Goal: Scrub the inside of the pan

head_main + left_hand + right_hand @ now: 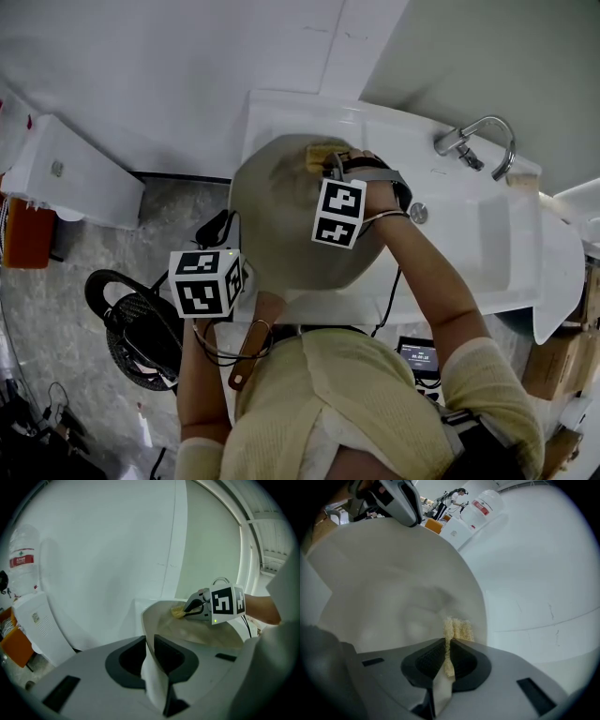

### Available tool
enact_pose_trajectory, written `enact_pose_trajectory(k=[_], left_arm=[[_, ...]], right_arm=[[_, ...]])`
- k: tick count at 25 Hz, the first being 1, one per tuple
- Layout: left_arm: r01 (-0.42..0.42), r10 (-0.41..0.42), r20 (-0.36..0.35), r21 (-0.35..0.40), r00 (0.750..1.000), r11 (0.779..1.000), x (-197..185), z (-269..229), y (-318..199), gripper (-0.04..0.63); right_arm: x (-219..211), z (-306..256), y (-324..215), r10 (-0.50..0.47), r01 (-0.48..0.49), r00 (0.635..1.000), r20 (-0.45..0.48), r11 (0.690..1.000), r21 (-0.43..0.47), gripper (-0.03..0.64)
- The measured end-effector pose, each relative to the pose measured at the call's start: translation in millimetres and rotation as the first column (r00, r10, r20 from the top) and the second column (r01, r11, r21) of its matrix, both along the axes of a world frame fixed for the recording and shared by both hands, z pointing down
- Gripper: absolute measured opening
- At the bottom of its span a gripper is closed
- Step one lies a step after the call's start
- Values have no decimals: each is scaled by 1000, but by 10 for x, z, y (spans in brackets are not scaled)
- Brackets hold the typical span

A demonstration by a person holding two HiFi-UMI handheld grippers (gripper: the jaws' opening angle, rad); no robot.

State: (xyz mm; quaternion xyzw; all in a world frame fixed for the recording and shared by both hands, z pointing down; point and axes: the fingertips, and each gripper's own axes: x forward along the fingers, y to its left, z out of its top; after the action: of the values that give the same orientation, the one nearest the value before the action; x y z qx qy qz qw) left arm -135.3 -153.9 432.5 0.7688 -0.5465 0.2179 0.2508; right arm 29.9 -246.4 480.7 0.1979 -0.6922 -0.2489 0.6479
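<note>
From the head view, the pan [281,211] is tilted over the white sink [487,234], its hollow turned up toward the person. The left gripper [225,279] is at its near rim, by the wooden handle [249,352]. The right gripper [336,173] reaches across to the far rim with a yellow sponge [323,153]. The tap [478,141] stands well off to the right.

In the left gripper view, the jaws are closed on the thin wall of the pan, which runs up between them. The rim looks like a narrow hold for a wide, probably heavy pan. It is stiff and likely slick when wet, so it could twist under scrubbing pressure. The handle would be the surer place to grip.

In the right gripper view, the jaws are pinched on the sponge, which is squashed flat between them. Its frayed end sticks out against the inside wall just below the rim. It is soft and light and will bend rather than push hard.
</note>
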Motion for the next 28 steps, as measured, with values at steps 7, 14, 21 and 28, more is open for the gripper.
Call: enact_pose_trajectory(k=[7, 14, 21, 28], left_arm=[[-4, 4, 11, 8, 1000, 1000, 13, -8, -6, 106], [-4, 3, 15, 17, 1000, 1000, 9, -2, -1, 106], [-10, 10, 14, 22, 1000, 1000, 18, -13, 3, 106], [-12, 12, 7, 28, 1000, 1000, 18, -5, 10, 106]], right_arm=[[119, 34, 106, 40, -44, 998, -46, 995, -85, 46], [245, 92, 264, 56, -74, 992, -114, 984, -160, 46], [381, 166, 517, 43, -100, 978, -202, 955, -280, 46], [495, 225, 791, 9, -124, 960, -281, 911, -393, 46]])
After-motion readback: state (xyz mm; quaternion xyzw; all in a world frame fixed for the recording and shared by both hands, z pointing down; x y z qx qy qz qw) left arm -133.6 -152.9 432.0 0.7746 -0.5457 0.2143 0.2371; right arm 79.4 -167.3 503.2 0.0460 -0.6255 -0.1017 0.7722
